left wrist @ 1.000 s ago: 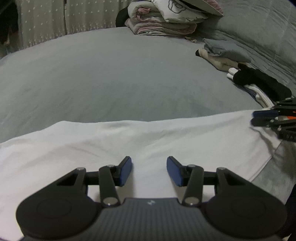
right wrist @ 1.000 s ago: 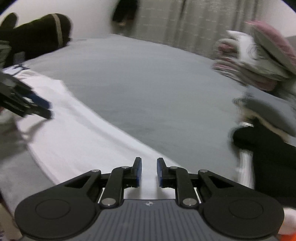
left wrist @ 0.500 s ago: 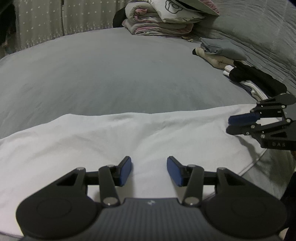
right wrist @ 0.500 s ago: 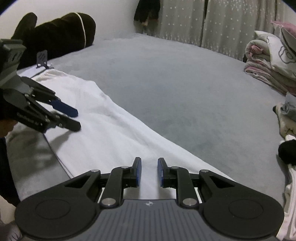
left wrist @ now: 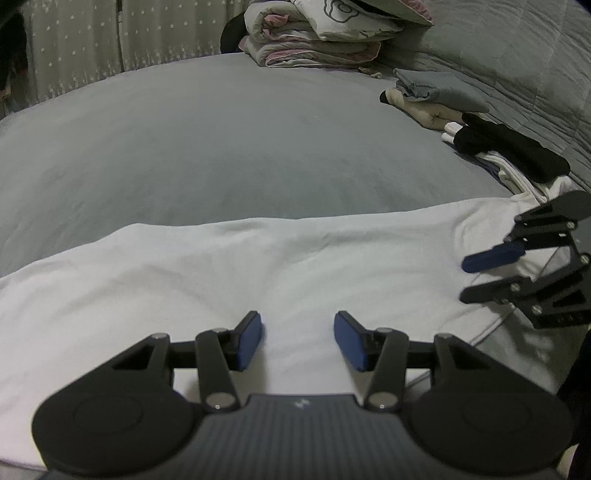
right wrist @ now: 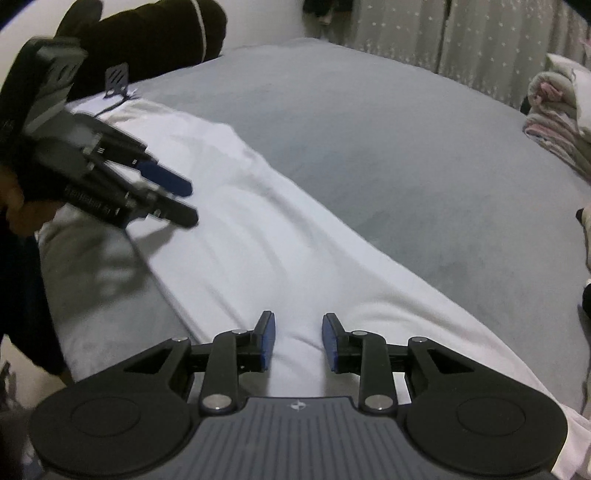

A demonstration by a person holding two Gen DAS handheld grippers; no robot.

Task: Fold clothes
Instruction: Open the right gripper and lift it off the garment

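A white garment lies spread flat along the near edge of a grey bed, running from left to right. Its far edge makes a soft fold line against the grey cover, and a hemmed corner ends at the near right.

The left claw hangs over the near middle of the garment, its blue pads apart at a middling width with only flat cloth under the gap; nothing is gripped. The right claw is over the right part of the same garment, and its jaws are opening, narrower than the left's, with bare cloth showing between the pads and nothing pinched. In the left wrist view the right claw comes in from the right edge above the garment's corner.

Far across the bed sits a stack of folded quilts. Along the right side lie a folded grey piece on a cream one, then a black piece on white ones. Pale starred curtains hang at the far left.
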